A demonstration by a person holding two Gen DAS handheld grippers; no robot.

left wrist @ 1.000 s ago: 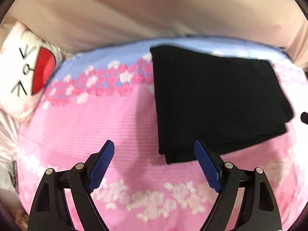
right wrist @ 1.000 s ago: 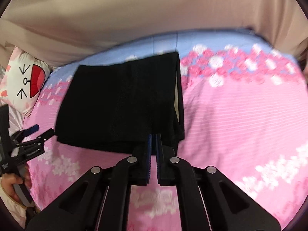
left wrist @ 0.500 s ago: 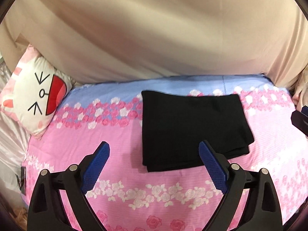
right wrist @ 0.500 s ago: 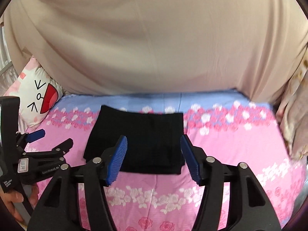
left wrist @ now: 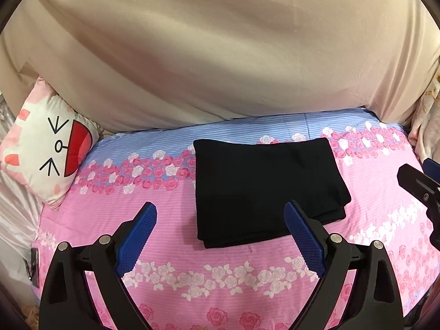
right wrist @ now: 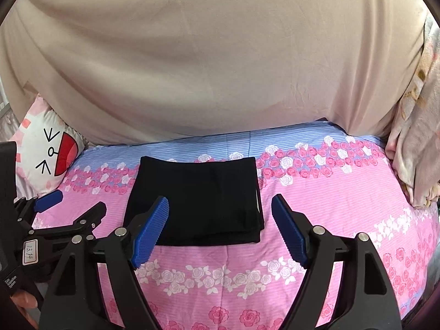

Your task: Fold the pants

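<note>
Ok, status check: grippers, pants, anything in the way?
Left gripper open, empty. Right gripper open, empty. Black pants folded into a flat rectangle on the floral bedsheet, touching neither gripper. Cat pillow far left, apart from them.

A bed (left wrist: 165,220) covered in a striped sheet, pink across the near part and blue along the far edge, with bands of pink and white printed roses running from side to side. A pair of black pants (left wrist: 264,189) lies flat on the sheet near its middle, folded into a compact rectangle whose layered edges show at the near right corner; its far edge reaches the blue strip. At the far left corner a white cushion (left wrist: 46,148) printed with a cartoon cat face and open red mouth rests on the bed. Pale patterned bedding (right wrist: 415,148) is bunched at the bed's right edge.
</note>
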